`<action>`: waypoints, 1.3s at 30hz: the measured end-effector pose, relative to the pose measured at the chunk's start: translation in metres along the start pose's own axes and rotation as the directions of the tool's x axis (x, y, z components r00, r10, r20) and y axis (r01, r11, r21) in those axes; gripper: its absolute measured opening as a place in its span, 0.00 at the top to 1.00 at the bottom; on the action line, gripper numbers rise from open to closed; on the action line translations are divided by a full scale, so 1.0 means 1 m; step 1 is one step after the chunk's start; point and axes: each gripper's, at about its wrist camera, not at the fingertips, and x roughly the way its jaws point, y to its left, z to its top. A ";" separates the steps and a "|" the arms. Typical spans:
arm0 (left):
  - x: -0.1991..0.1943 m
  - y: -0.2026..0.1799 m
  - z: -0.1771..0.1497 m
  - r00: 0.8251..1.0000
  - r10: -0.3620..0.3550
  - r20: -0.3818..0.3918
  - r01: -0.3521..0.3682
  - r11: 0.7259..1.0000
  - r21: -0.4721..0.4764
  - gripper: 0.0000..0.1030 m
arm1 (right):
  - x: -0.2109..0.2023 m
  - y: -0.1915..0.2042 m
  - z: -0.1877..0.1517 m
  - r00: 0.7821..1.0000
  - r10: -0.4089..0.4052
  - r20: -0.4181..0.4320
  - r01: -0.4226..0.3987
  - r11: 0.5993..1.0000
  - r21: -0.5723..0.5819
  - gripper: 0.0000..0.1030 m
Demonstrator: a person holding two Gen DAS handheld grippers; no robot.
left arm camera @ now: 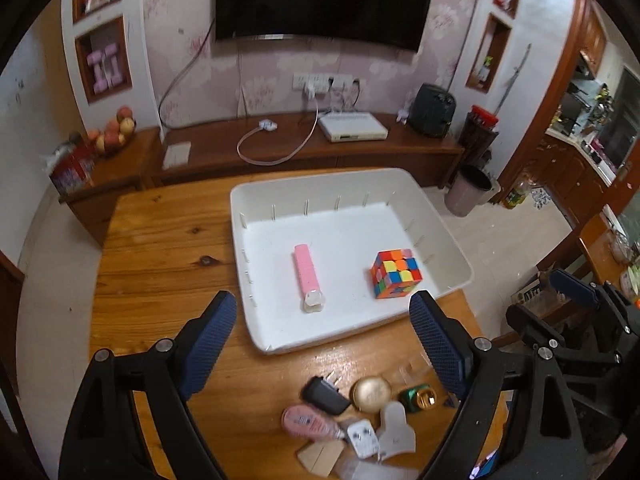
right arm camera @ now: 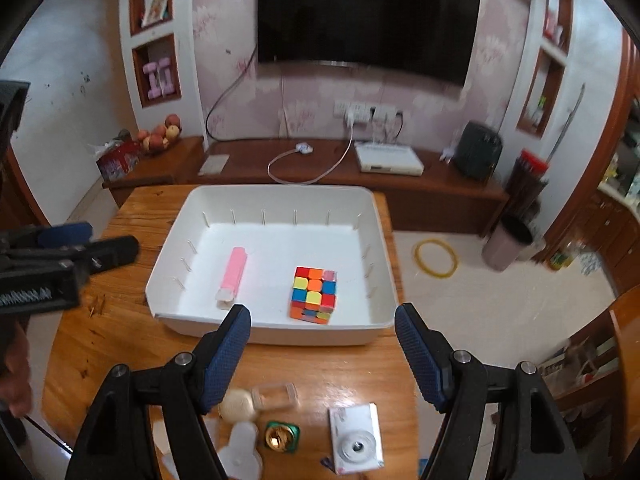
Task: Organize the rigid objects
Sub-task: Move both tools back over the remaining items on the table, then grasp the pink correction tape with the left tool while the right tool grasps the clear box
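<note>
Both your left gripper [left arm camera: 322, 320] and right gripper [right arm camera: 322, 330] hang wide apart, holding nothing. 2 items already lie inside the white bin [right arm camera: 176, 236]. Just outside its near wall sits the white camera [right arm camera: 355, 442]: stiff, smooth, probably fragile, so pinch its 2 long flat edges.

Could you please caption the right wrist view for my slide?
Open right gripper above wooden table; white bin holds Rubik's cube and pink stick.
</note>
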 end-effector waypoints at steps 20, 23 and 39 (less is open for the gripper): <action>0.017 -0.002 -0.109 0.992 0.038 -0.124 -0.031 0.998 0.056 0.12 | -0.048 0.047 -0.115 0.994 0.108 0.010 -0.105 0.980 -0.167 0.27; 0.036 0.010 -0.123 0.983 0.030 -0.180 -0.029 1.000 0.008 0.12 | -0.039 0.072 -0.141 0.993 0.119 -0.017 -0.119 0.954 -0.277 0.28; 0.105 0.036 -0.151 0.951 -0.054 -0.304 0.104 0.983 0.152 0.12 | 0.019 0.127 -0.195 0.962 0.191 -0.194 -0.262 0.844 -0.468 0.57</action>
